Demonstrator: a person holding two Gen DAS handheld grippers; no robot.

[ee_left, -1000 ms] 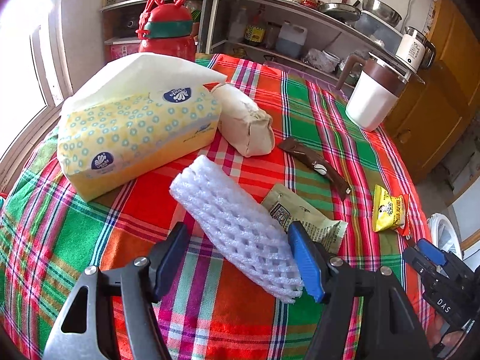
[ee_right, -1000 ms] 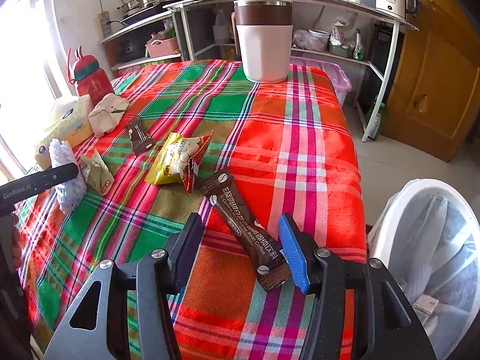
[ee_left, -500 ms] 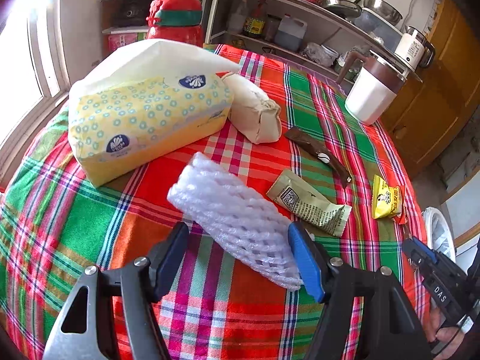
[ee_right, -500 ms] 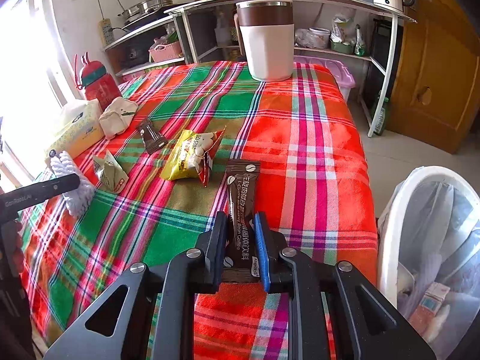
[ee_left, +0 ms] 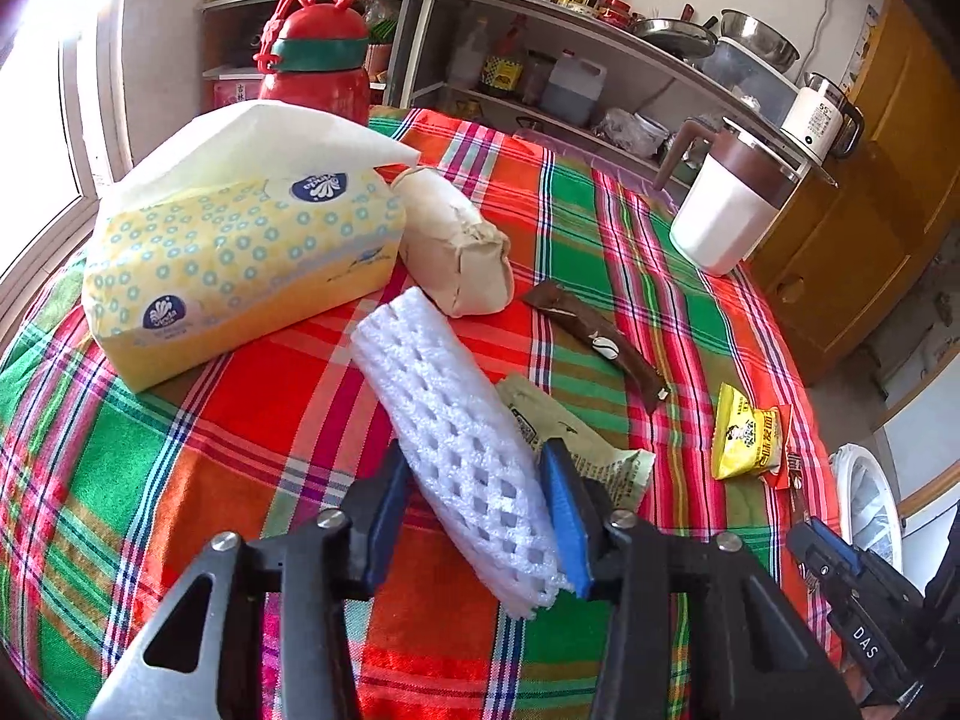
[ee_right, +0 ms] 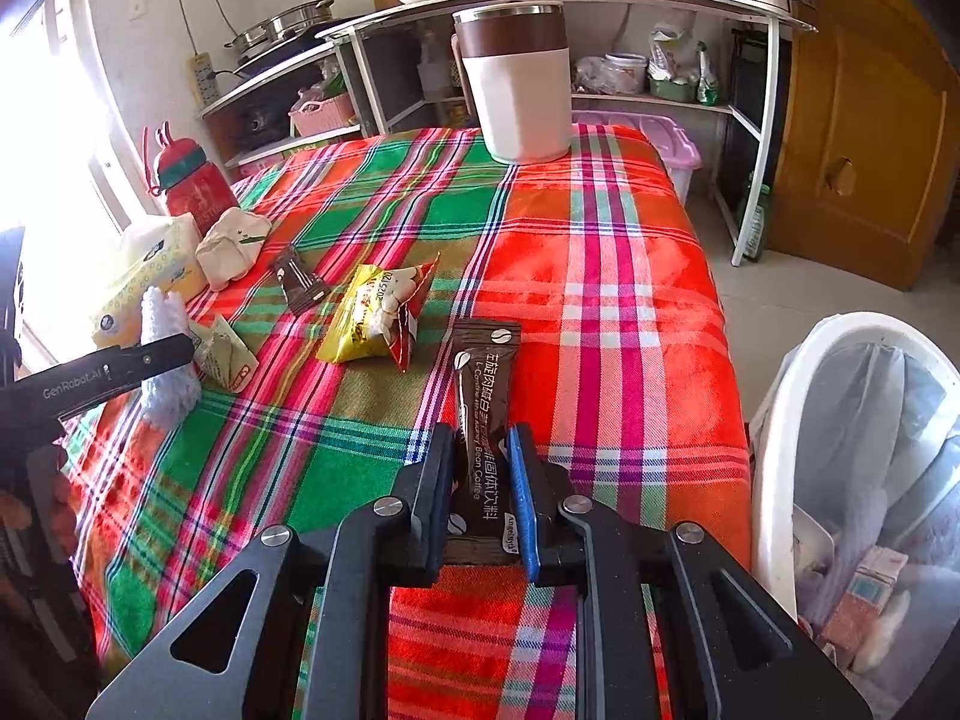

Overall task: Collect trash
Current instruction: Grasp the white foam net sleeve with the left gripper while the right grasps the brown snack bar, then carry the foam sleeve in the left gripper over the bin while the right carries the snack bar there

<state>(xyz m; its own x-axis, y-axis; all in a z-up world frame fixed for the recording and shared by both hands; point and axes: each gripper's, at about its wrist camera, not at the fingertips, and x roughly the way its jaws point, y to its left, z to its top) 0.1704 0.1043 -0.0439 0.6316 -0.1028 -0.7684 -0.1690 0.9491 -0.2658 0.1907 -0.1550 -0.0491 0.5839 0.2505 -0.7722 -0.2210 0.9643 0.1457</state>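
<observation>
My left gripper (ee_left: 474, 480) is shut on a white foam fruit net (ee_left: 444, 426), which rises tilted over the plaid tablecloth. My right gripper (ee_right: 480, 456) is shut on a brown coffee sachet (ee_right: 483, 420) and holds it above the table's near right part. Loose on the cloth lie a beige wrapper (ee_left: 576, 450), a second brown sachet (ee_left: 594, 348) and a yellow snack bag (ee_right: 378, 315); the snack bag also shows in the left wrist view (ee_left: 747, 441). A white trash bin (ee_right: 780, 420) with a plastic liner stands beside the table at right.
A yellow tissue pack (ee_left: 240, 264), a cream pouch (ee_left: 456, 246) and a red bottle (ee_left: 318, 72) stand at the table's window side. A white and brown jug (ee_right: 516, 78) stands at the far edge. Shelves with kitchenware and a wooden cabinet lie beyond.
My left gripper has closed on the foam net and tipped it up. My right gripper closed on the coffee sachet and turned it to point straight ahead.
</observation>
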